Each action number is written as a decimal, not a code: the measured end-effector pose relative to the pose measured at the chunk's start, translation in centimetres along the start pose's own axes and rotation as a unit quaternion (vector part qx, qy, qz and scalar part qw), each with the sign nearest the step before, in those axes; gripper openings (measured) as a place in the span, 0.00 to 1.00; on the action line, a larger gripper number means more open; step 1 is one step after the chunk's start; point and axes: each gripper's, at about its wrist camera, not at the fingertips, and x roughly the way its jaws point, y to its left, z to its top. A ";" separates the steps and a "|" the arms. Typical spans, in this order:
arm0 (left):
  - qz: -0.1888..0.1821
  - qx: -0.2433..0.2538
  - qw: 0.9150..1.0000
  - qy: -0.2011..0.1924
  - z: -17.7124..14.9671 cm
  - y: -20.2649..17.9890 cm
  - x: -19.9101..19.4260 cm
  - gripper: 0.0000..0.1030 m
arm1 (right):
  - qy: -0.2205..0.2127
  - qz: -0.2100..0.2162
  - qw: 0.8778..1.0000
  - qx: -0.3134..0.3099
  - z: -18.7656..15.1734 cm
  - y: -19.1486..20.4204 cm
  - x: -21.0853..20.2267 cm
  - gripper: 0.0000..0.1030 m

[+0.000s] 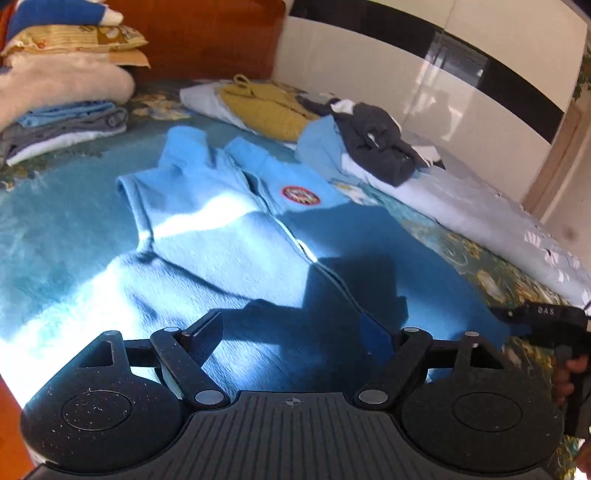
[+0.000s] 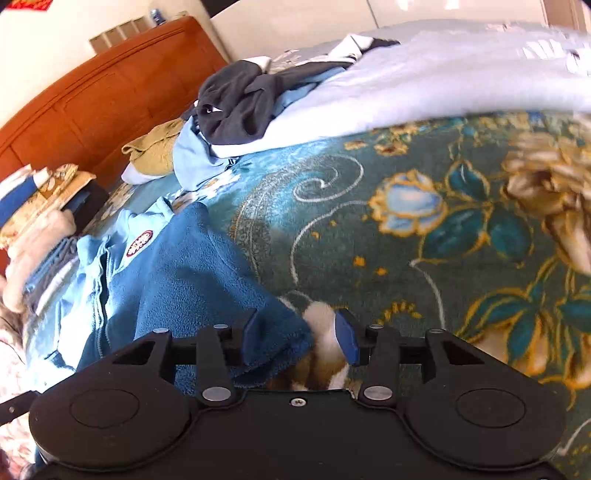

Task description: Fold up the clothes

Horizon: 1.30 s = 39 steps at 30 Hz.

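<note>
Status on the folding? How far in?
Done: a folded stack sits near the headboard. In hand: the blue fleece jacket lies spread flat, zip up; left tongs open above it, right tongs open at its corner, pads not pressing. Left: this jacket's folds, plus the unfolded pile with the dark garment on top.

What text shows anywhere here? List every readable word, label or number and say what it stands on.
"GAS": white letters on the black right gripper at the left wrist view's right edge; blurred, so the reading is uncertain.
Round red and white badge on the blue fleece jacket: its marks are too blurred to read in either view.
Red object at the right wrist view's top left corner: yellow marks, unreadable.
Nothing else carries text.
</note>
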 end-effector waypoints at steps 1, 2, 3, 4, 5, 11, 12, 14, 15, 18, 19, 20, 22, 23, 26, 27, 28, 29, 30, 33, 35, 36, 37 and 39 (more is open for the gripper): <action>0.000 -0.009 1.000 -0.006 0.6 0.3 0.2 0.77 | 0.000 0.004 1.000 0.010 -0.2 -0.2 0.1 0.45; 0.000 -0.017 1.000 -0.012 1.1 0.6 0.4 0.77 | 0.000 0.006 1.000 0.013 -0.2 -0.3 0.1 0.45; 0.000 -0.022 1.000 -0.016 1.6 0.9 0.7 0.77 | 0.001 0.006 1.000 0.014 -0.2 -0.2 0.1 0.45; 0.001 -0.022 1.000 -0.013 2.1 1.1 1.2 0.78 | 0.001 0.008 1.000 0.015 -0.2 -0.4 0.2 0.45; 0.006 -0.023 1.000 -0.003 2.5 1.3 1.8 0.78 | 0.001 0.012 1.000 0.021 -0.2 -0.6 0.1 0.45; 0.026 -0.056 0.996 0.067 1.6 3.1 5.0 0.78 | 0.004 0.036 0.997 0.062 -0.4 -1.8 -0.4 0.45; 0.015 -0.063 0.996 0.064 1.5 3.0 4.4 0.78 | 0.005 0.040 0.997 0.067 -0.4 -2.2 -0.4 0.45; -0.022 -0.077 0.995 0.052 1.2 2.6 2.8 0.78 | 0.004 0.050 0.995 0.084 -0.5 -2.7 -0.4 0.45; -0.041 -0.084 0.995 0.046 1.0 2.3 2.0 0.78 | 0.003 0.055 0.994 0.093 -0.6 -3.0 -0.5 0.45; -0.108 -0.114 0.986 0.060 0.3 1.0 1.8 0.78 | 0.004 0.065 0.992 0.109 -0.7 -3.3 -0.1 0.45; -0.131 -0.125 0.981 0.067 0.0 0.5 1.8 0.78 | 0.003 0.067 0.992 0.110 -0.6 -3.3 0.0 0.45; -0.154 -0.136 0.976 0.073 -0.2 0.0 1.9 0.78 | 0.002 0.067 0.991 0.112 -0.6 -3.2 0.1 0.45; -0.192 -0.150 0.966 0.086 -0.6 -1.2 2.2 0.78 | 0.002 0.073 0.990 0.119 -0.6 -2.9 0.3 0.46; -0.199 -0.140 0.966 0.093 -0.5 -2.2 2.7 0.78 | 0.004 0.077 0.989 0.122 -0.7 -2.8 0.5 0.46; -0.197 -0.090 0.971 0.099 -0.2 -5.3 4.4 0.77 | 0.009 0.090 0.987 0.130 -0.8 -2.4 0.7 0.44; -0.191 -0.071 0.974 0.099 -0.2 -6.3 5.0 0.72 | 0.009 0.093 0.987 0.132 -0.9 -2.5 0.7 0.39; -0.191 -0.058 0.975 0.099 -0.2 -7.1 5.5 0.70 | 0.008 0.098 0.986 0.136 -1.0 -2.6 0.7 0.38; -0.196 -0.050 0.975 0.098 -0.2 -7.7 5.8 0.67 | 0.009 0.106 0.984 0.146 -1.2 -2.9 0.6 0.34; -0.201 -0.043 0.974 0.096 -0.3 -8.3 6.1 0.67 | 0.008 0.115 0.980 0.160 -1.4 -3.2 0.5 0.31; -0.198 -0.019 0.975 0.101 -1.0 -9.5 7.0 0.63 | 0.006 0.127 0.974 0.188 -2.0 -4.3 0.3 0.31; -0.173 0.010 0.977 0.124 -1.8 -10.3 7.8 0.62 | 0.013 0.119 0.973 0.195 -2.1 -4.5 0.4 0.29; -0.164 0.019 0.978 0.131 -2.2 -10.4 8.1 0.61 | 0.015 0.118 0.974 0.194 -2.1 -4.4 0.2 0.32; -0.159 0.025 0.978 0.130 -2.6 -10.5 8.2 0.60 | 0.017 0.117 0.974 0.192 -2.1 -4.3 0.1 0.32; -0.150 0.035 0.980 0.129 -3.2 -10.5 8.3 0.60 | 0.020 0.114 0.975 0.188 -2.0 -4.1 -0.2 0.33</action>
